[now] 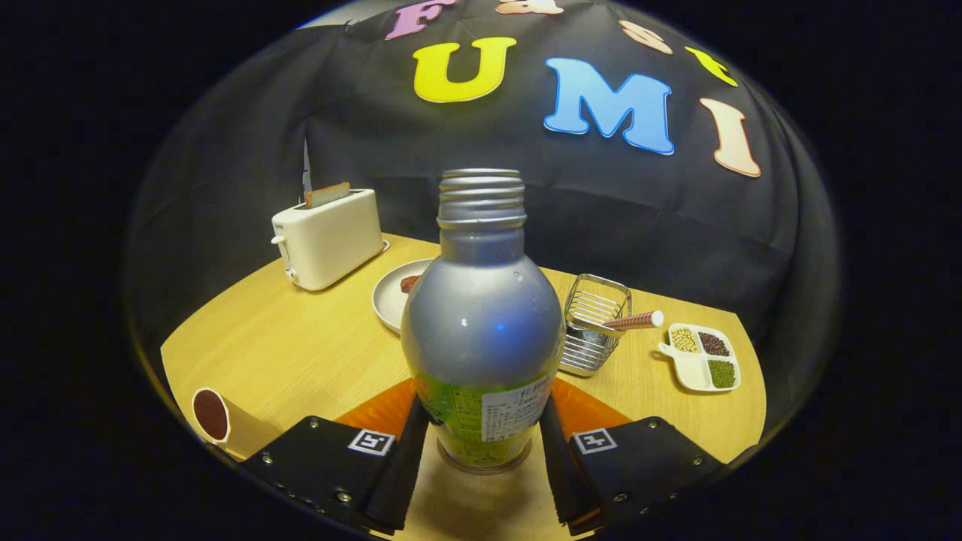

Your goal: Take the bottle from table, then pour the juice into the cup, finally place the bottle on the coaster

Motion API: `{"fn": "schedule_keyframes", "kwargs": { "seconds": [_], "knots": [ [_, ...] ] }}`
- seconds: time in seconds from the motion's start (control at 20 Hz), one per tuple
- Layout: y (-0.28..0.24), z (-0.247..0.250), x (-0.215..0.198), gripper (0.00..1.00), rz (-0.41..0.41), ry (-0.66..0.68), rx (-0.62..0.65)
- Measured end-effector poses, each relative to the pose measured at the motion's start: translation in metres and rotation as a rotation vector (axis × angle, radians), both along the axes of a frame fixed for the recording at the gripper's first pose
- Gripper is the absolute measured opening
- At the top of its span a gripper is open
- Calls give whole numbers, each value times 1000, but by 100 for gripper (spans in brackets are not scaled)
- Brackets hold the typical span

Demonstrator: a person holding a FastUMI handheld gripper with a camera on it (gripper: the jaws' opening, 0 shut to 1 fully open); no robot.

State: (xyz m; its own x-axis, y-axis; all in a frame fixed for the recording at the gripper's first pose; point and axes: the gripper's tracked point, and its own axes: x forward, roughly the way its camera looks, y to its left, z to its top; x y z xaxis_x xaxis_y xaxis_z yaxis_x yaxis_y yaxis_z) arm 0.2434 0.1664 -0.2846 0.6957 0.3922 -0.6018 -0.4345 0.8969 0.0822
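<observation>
- Down at the bottom centre of the frame, the gripper [481, 443] had its two fingers [402, 458] pressed against either side of the bottle [481, 330], jaws narrowed to the bottle's width and holding its lower body.
- Each finger block carried a small square black-and-white marker on top; no words on them could be read.
- The bottle stood upright on the table [301, 353], dead centre, its base sitting on a round coaster [481, 467] whose rim peeked out beneath it.
- Silver upper body, bare threaded neck with no cap on it, and a green and white label [492, 417] low down; the print there was too small to read.
- At the lower left, beside the left finger block, the cup [212, 415] stood near the table's front edge, dark liquid inside.
- Open wood lay across the left middle of the frame, between cup and toaster: plenty of bare room there.
- Right of centre, a wire basket [594, 323] held a striped roll [635, 321], poking out toward the right.
- Further right, a white divided dish [703, 357] carried three kinds of beans, close to the table's right edge.
- Behind the bottle, a pale plate [394, 297] held a small reddish-brown piece.
- Upper left, farthest back, a cream toaster [331, 237] had a slice of toast [327, 194] standing in its slot, near the table's rear edge against the dark cloth wall.
</observation>
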Motion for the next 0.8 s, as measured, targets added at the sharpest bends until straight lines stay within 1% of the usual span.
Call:
{"fn": "schedule_keyframes", "kwargs": {
  "seconds": [0.2,0.4,0.6,0.65,0.8],
  "knots": [
    [-5,-14,4,72,-11,3,-10],
    [-4,-22,2,72,-18,1,22],
    [-4,-38,-3,73,-11,8,1],
    [-6,-42,-4,75,-17,9,-5],
    [-8,-42,-3,76,-26,-31,-21]
  ]
}}
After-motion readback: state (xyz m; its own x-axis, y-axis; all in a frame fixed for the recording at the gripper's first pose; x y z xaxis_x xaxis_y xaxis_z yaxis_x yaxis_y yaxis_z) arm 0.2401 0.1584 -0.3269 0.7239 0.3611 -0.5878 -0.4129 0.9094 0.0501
